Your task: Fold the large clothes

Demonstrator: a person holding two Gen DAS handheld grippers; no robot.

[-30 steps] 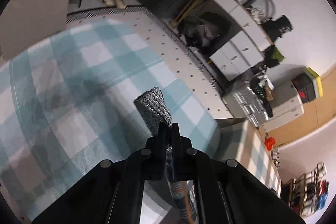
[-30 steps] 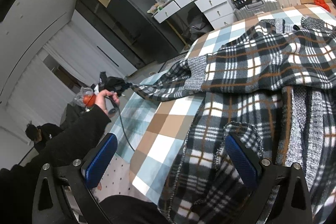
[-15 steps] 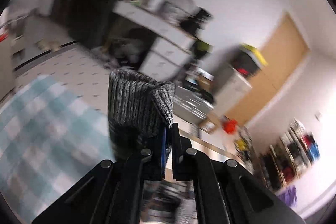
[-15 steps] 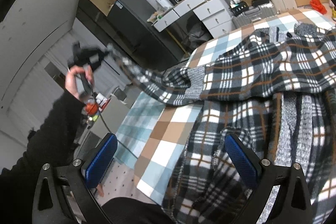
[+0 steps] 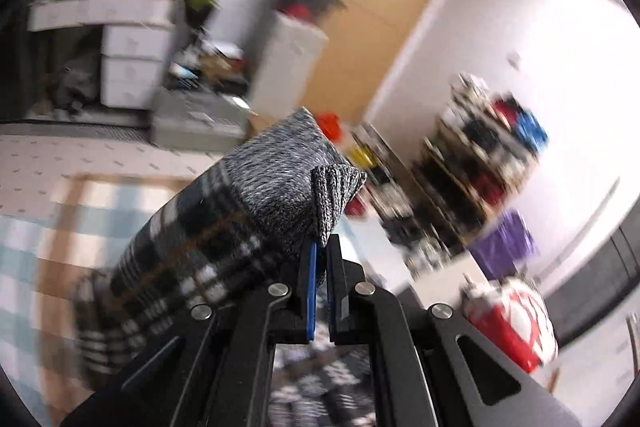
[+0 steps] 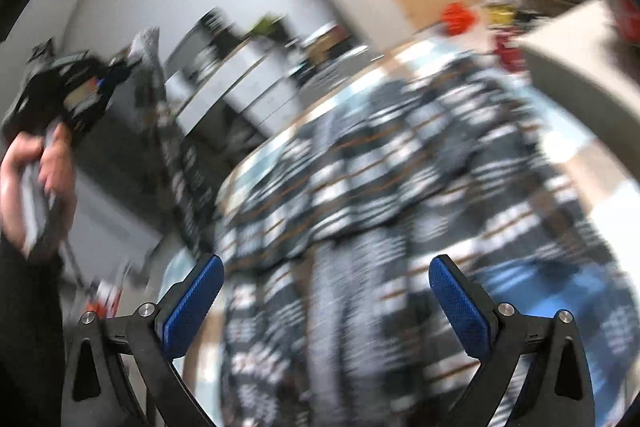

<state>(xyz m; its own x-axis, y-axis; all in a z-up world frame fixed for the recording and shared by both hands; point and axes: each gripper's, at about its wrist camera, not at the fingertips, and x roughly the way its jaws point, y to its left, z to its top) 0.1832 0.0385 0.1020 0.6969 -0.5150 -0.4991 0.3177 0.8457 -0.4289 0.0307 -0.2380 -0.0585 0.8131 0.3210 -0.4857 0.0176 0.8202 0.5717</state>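
A dark plaid jacket [image 6: 380, 187] with grey knit trim lies spread on a checked bed cover [image 6: 576, 163]. My left gripper [image 5: 319, 255] is shut on the jacket's grey knit cuff [image 5: 288, 183], and the plaid sleeve [image 5: 188, 259] hangs from it to the left. In the right wrist view the left gripper [image 6: 116, 75] is held high at the left with the sleeve [image 6: 176, 147] drooping from it. My right gripper [image 6: 326, 291] is wide open and empty above the jacket's near part. Both views are blurred.
A white drawer unit [image 5: 128, 39] and a white cabinet [image 5: 288, 63] stand against the far wall beside a wooden door [image 5: 384, 7]. A cluttered shelf [image 5: 480, 163] stands at the right. The bed's checked cover [image 5: 44, 247] lies at the lower left.
My left gripper has lifted the cuff high and swung it right, towards the bed, the sleeve trailing. My right gripper has tilted and shifted over the jacket, still open.
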